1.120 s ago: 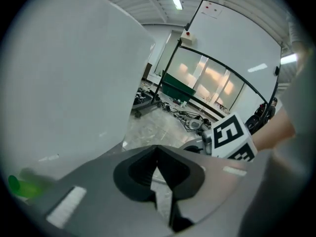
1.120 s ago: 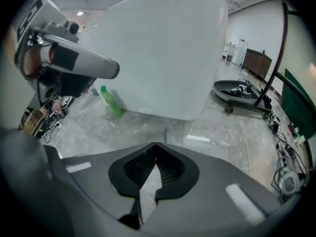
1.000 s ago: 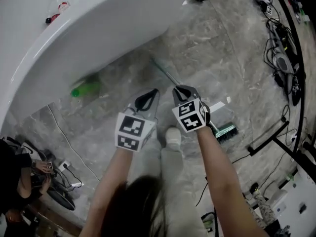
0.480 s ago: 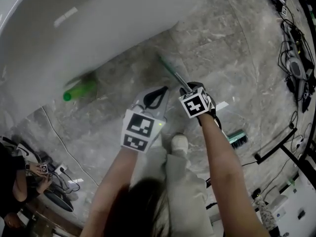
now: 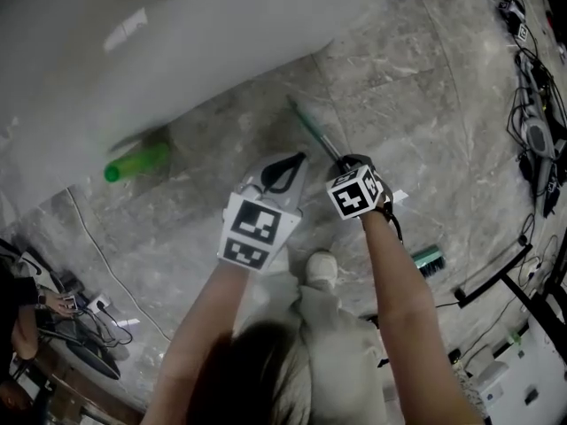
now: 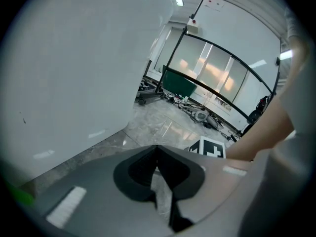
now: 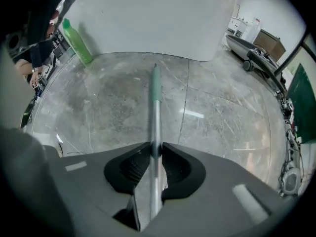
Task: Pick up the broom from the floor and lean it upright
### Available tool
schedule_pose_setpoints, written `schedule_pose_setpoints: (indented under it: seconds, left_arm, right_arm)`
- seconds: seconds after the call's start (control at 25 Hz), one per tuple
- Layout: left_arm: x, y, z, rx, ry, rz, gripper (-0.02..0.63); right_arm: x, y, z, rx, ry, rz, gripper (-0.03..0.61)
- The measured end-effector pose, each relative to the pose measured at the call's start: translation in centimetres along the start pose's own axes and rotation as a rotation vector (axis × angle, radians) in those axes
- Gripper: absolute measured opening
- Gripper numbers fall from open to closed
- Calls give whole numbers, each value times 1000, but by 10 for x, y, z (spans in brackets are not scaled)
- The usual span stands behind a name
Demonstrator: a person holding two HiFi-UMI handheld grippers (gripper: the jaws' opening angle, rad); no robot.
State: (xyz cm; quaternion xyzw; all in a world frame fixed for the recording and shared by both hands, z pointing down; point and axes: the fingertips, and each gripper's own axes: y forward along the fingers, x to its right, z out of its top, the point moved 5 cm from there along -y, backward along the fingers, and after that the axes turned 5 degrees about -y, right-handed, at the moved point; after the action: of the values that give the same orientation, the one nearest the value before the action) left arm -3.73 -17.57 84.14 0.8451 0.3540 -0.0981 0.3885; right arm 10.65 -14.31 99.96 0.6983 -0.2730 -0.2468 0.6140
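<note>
Though hidden from the head view, the right gripper's (image 7: pixel 156 149) fingers (image 7: pixel 177 166), just closing, pinch the broom (image 7: pixel 155 107) handle in its own view; the left gripper's (image 6: pixel 157 149) fingers meet, empty.

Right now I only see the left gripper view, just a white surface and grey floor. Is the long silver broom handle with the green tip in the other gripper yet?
Observer: Yes. The right gripper's jaws have just been closing and now pinch the silver broom handle, below its green tip.
Operator: Where is the brush end?
Observer: In the head view, the green-bristled broom head lies on the floor, to the right of the right forearm.
</note>
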Motion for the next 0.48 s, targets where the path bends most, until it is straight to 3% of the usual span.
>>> schedule_pose_setpoints:
  seconds: [0.08,0.48]
  left_arm:
    - [-1,2,0,2,2,1,0]
    - [-5,3,3,10,7,13,0]
  right_arm:
    - [0,4,-2,-18,-10,-8,106]
    - [3,14,-5,-54,-18,41,75]
